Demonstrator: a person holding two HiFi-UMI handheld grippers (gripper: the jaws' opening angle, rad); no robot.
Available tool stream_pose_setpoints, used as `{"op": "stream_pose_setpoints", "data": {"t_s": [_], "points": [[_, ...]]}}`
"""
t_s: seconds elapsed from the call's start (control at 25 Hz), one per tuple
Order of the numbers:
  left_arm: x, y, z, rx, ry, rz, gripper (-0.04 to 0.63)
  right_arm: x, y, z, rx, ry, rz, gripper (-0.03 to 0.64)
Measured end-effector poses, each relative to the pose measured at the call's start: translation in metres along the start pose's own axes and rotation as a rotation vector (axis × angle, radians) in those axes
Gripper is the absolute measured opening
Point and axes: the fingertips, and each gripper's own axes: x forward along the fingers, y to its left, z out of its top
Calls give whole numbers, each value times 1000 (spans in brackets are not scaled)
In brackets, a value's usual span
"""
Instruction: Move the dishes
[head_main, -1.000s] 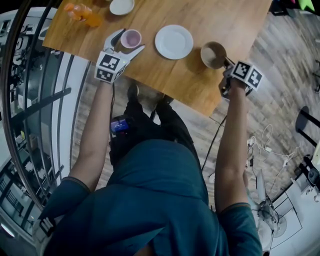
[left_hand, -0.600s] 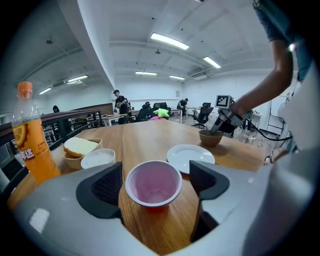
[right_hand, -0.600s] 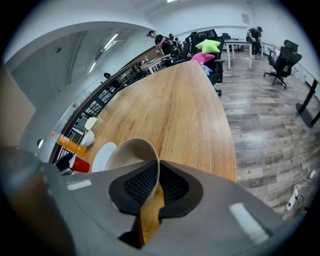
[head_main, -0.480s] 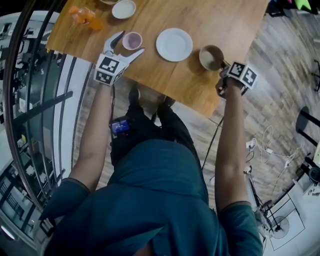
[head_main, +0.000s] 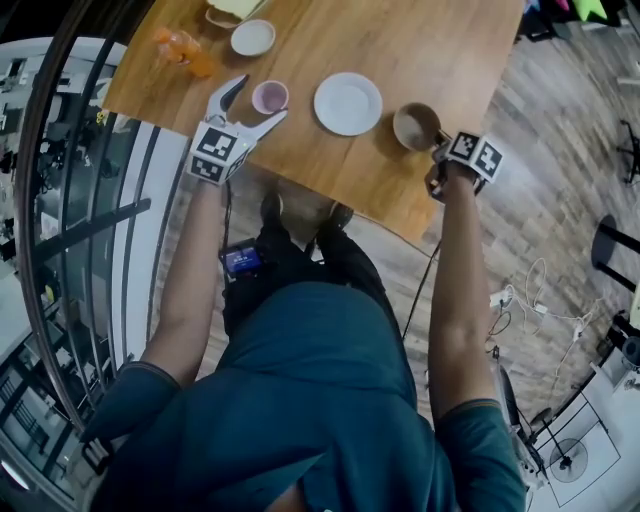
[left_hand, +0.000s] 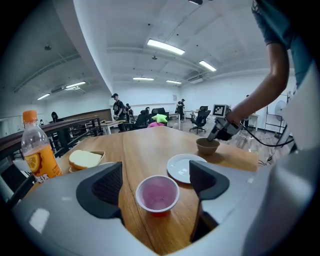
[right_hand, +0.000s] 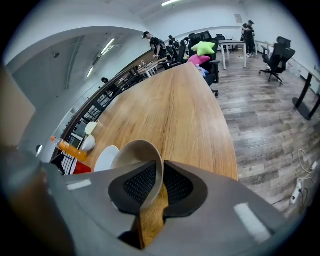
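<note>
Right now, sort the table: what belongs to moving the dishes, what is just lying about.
Job: brown bowl in right tongs, white plate, pink cup between open left tongs, small white dish.
Lying about: orange drink bottle, bread.

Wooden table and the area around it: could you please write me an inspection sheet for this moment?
Surface: wooden table, bare wood between the things.
Job's things: brown bowl near the table's right edge; white plate beside it; pink cup; small white dish.
Clutter: orange drink bottle; bread.
Tools: left tool open, one jaw on each side of the pink cup, with gaps; right tool shut on the brown bowl's rim.
Cables: black cable hangs below the right tool; white cables lie loose on the floor.
Surroundings: plank floor, railing, office chair, people far off.
</note>
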Motion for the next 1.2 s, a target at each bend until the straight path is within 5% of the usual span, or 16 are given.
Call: {"op": "stream_pose_setpoints", "data": {"t_s": [0.2,0.4,0.64,0.88,1.2], "points": [[-12,2,12,17,-17,-9,410,-3,2,0,-14,-19,-17,46],[-24,6,28,37,-37,-18,410,-13,5,8,-47,-65,-75,132],[-43,5,55,56,-76,-31,407,-57,25,36,-166,-231,-143,140],[-63,13,90,69,-115,-46,408,-119,113,87,-315,-520,17,138],[-93,26,140,75,-199,-53,407,-187,265,98,-614,-707,262,137]]}}
